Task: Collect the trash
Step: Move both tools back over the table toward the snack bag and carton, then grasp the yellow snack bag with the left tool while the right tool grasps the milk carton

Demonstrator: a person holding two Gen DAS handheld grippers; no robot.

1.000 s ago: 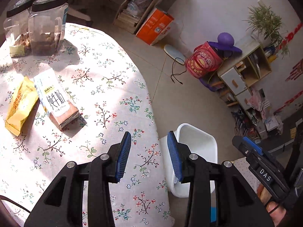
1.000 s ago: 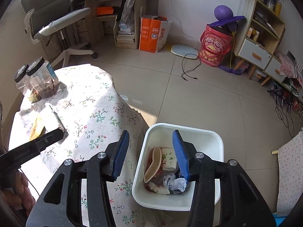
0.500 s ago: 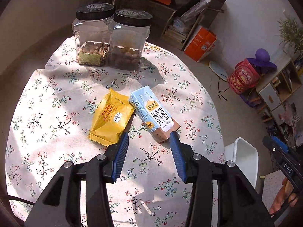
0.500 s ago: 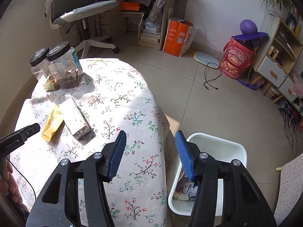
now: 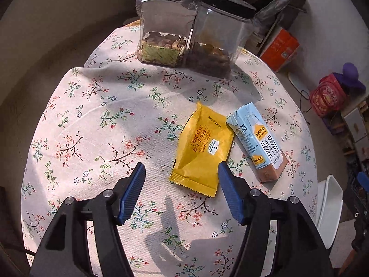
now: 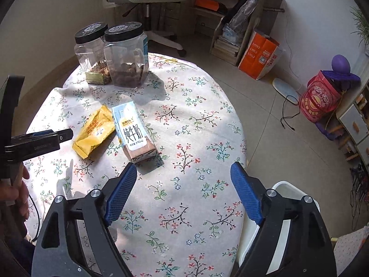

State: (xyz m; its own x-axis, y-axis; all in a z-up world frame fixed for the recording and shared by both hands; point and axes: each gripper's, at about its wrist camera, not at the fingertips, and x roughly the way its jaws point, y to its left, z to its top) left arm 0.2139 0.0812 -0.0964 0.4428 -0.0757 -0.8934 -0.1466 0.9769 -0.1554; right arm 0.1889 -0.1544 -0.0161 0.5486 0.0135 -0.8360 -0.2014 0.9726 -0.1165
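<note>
The floral-cloth table [image 5: 115, 115] fills both frames. The white bin [image 6: 283, 219] sits lower right. The milk carton [image 5: 258, 142] and yellow wrapper [image 5: 203, 147] lie touching, centre-right. Left gripper [image 5: 181, 192] and right gripper [image 6: 182, 192]: jaws spread, empty.

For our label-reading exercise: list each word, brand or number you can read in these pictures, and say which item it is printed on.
"纯牛奶" on the milk carton.
"250mL", roughly, under it on the carton; small, not certain.
"Member's Mark" on the yellow snack packet; its orange characters and printed code are too blurred.
Embossed lettering on the left gripper body: unreadable.
Black jar lids, orange bag, red bucket: print too small.
</note>
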